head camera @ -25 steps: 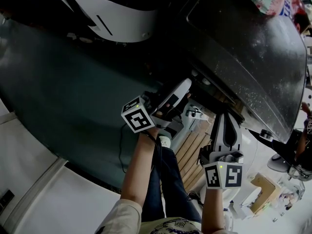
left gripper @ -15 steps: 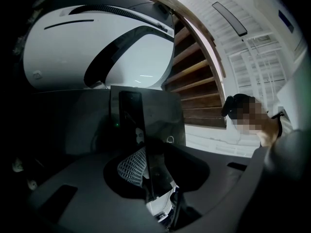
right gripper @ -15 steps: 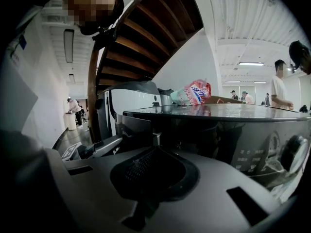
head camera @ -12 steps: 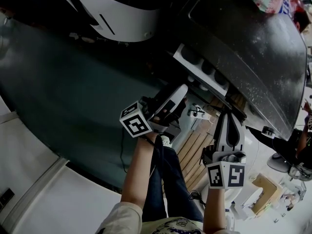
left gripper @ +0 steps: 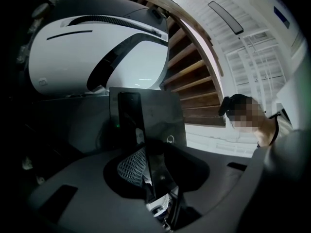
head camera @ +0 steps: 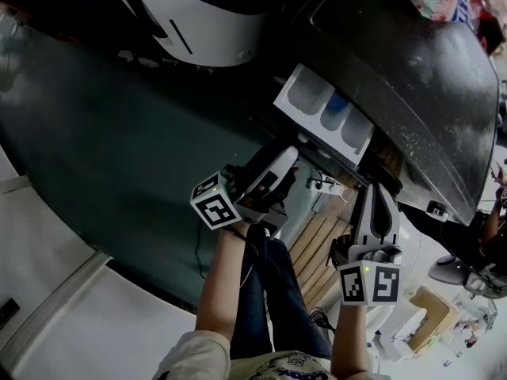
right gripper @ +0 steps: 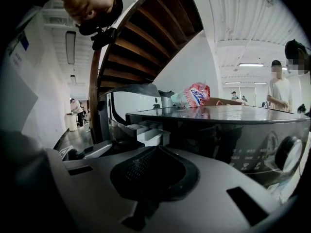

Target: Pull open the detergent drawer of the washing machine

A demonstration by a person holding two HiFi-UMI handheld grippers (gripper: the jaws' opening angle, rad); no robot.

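My left tool point(head camera: 291, 158) is pinched shut on the dark front of the detergent drawer point(head camera: 326, 111), which sticks out of the washing machine point(head camera: 412, 70). My right tool point(head camera: 379, 192) is closed with nothing in it.

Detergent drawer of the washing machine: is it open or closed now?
Open. The detergent drawer sticks out of the washing machine, compartments exposed; the left gripper clamps its front.
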